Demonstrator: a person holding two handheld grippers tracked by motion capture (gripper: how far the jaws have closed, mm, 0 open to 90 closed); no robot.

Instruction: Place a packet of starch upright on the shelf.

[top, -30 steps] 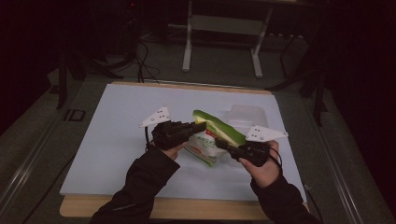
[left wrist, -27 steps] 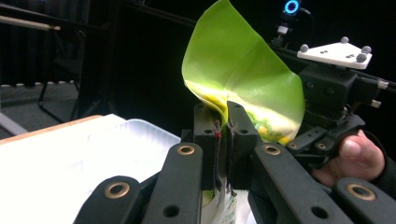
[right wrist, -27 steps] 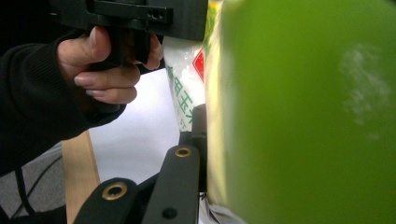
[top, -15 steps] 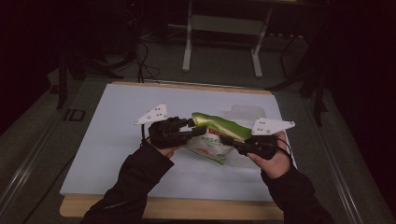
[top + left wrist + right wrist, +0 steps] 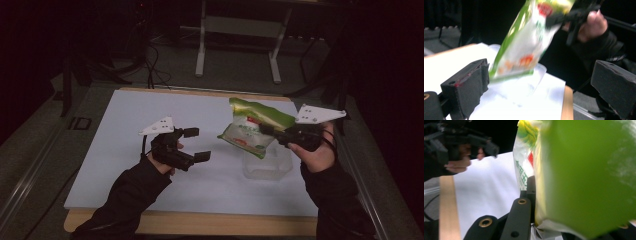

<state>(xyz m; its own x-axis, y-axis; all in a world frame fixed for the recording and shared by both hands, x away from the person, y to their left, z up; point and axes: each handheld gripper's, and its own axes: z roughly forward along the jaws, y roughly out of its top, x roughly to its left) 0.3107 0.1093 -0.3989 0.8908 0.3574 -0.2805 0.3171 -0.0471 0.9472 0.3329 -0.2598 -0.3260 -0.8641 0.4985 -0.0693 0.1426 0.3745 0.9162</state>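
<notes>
High view: right tongs (image 5: 266, 131) pinch crinkly (green-white) bag (image 5: 251, 128).

Glossy plastic bag (image 5: 252, 131), clear plastic tub (image 5: 267, 167)

Snack bag (image 5: 252, 131): green and white printed pouch with a red label patch, full, held tilted in the air above the counter (image 5: 125, 150).
Clear plastic container (image 5: 267, 165): shallow, open-topped, standing on the counter directly below the bag, near the right edge.
</notes>
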